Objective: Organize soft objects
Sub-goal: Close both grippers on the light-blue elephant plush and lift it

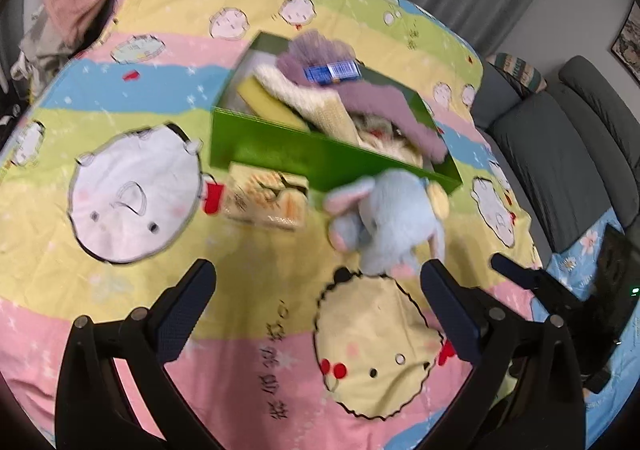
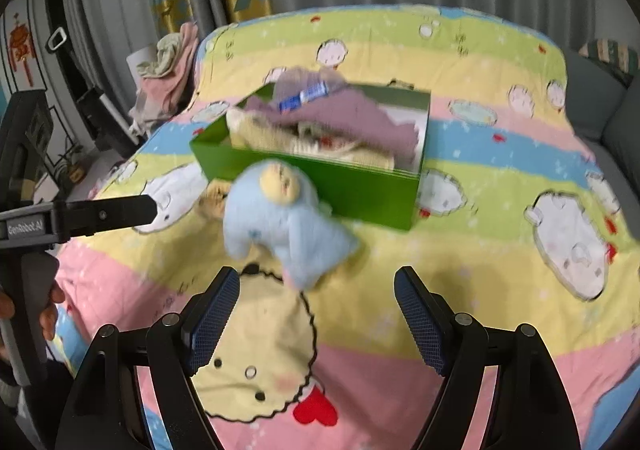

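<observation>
Bedspread in pastel cartoon stripes fills both views, with a green box at frame centre already heaped with purple and cream knitwear. You hold both tools empty: the right gripper spread wide at lower centre, the left gripper equally wide in its own view. A pale blue plush toy lies on the quilt just below the box's near wall, directly ahead of your right fingers. A small packet sits left of it. To do this well, straddle the plush's body, close firmly on the bulk, then lift clear of the wall before lowering in.
</observation>
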`<state>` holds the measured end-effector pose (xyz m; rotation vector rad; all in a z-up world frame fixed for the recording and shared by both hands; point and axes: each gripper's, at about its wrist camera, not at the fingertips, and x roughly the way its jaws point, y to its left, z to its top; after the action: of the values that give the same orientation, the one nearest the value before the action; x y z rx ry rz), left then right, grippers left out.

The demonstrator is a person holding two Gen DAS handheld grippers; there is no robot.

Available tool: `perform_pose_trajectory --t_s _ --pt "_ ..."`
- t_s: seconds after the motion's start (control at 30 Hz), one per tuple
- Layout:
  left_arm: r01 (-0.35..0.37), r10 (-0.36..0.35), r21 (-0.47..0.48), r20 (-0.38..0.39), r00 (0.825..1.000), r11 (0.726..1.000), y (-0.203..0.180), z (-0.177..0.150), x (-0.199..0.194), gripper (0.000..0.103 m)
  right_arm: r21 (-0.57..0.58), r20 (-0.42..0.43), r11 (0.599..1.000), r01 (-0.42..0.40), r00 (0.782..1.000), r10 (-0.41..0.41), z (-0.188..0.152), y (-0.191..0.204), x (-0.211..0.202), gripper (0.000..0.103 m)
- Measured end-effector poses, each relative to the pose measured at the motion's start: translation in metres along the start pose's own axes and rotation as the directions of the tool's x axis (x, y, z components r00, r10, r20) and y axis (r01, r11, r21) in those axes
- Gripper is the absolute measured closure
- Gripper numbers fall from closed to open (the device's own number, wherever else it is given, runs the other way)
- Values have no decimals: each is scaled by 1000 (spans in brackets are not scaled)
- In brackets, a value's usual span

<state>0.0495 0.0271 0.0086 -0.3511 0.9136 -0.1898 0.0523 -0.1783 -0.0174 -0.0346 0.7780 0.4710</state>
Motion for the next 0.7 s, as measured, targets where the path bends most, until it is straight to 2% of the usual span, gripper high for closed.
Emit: perform_pose_trajectory --t_s 0.1,0.3,0.6,0.7 --pt "33 -33 -4 -19 999 999 -4 -6 10 1 20 -16 999 -33 999 33 -11 -3 11 23" --pt "76 -76 12 -45 996 997 -18 -6 30 1 7 -44 1000 -27 999 27 -13 -1 32 23" --pt "54 -46 128 -59 997 990 -40 11 55 1 -20 -32 999 -37 999 36 2 -2 48 23" --pt "77 -66 161 -74 995 984 -47 15 64 1 -32 -35 999 -39 999 38 8 -3 57 23"
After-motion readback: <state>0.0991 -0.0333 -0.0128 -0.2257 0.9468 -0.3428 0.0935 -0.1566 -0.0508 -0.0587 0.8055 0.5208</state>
